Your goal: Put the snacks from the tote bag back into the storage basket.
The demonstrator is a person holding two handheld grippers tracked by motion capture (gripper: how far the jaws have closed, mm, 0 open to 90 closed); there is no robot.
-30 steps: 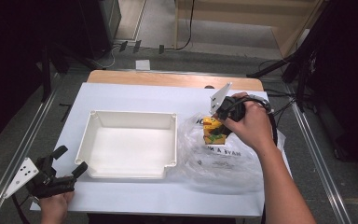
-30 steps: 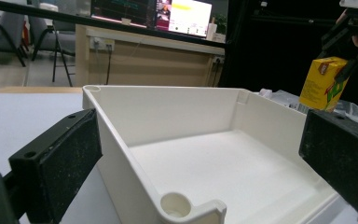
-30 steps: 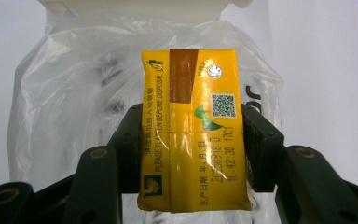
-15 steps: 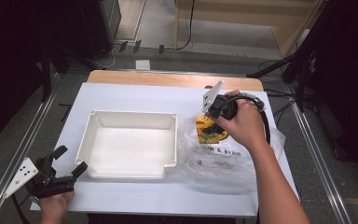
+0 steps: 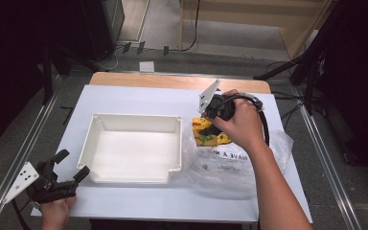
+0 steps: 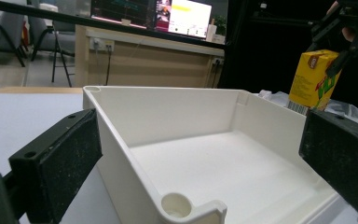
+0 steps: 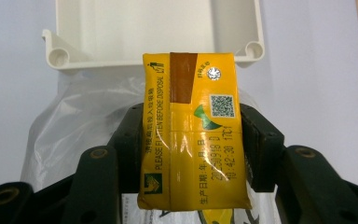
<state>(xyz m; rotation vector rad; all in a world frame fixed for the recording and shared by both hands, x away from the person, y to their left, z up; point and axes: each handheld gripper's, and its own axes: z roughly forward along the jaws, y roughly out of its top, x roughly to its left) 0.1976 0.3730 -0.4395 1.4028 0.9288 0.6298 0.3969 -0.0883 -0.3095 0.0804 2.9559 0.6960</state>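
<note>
The right hand-held gripper (image 7: 189, 140) is clamped on a yellow drink carton (image 7: 191, 130), its pads pressing the two narrow sides. The carton hangs lifted above the clear plastic bag (image 5: 239, 163), just off the 3 o'clock wall of the white plastic bin (image 5: 132, 120). The step in hand looks like carrying the carton out of the bag and into the bin. To do it well, keep the squeeze steady — a soft carton can buckle or slide if the grip changes — and raise it enough for its bottom edge to clear both the bag's loose film and the bin's rim before moving toward 9 o'clock. Lower it onto the bin floor before letting go rather than dropping it, and watch that the bag does not trail along.

The left hand-held gripper (image 5: 60, 179) rests with its jaws apart and nothing between them, at about 7 o'clock on the tabletop (image 5: 124, 98), near the bin's corner — well placed to steady the bin if it shifts.

Counted: one carton, one bin with nothing in it, one plastic bag, two grippers.
</note>
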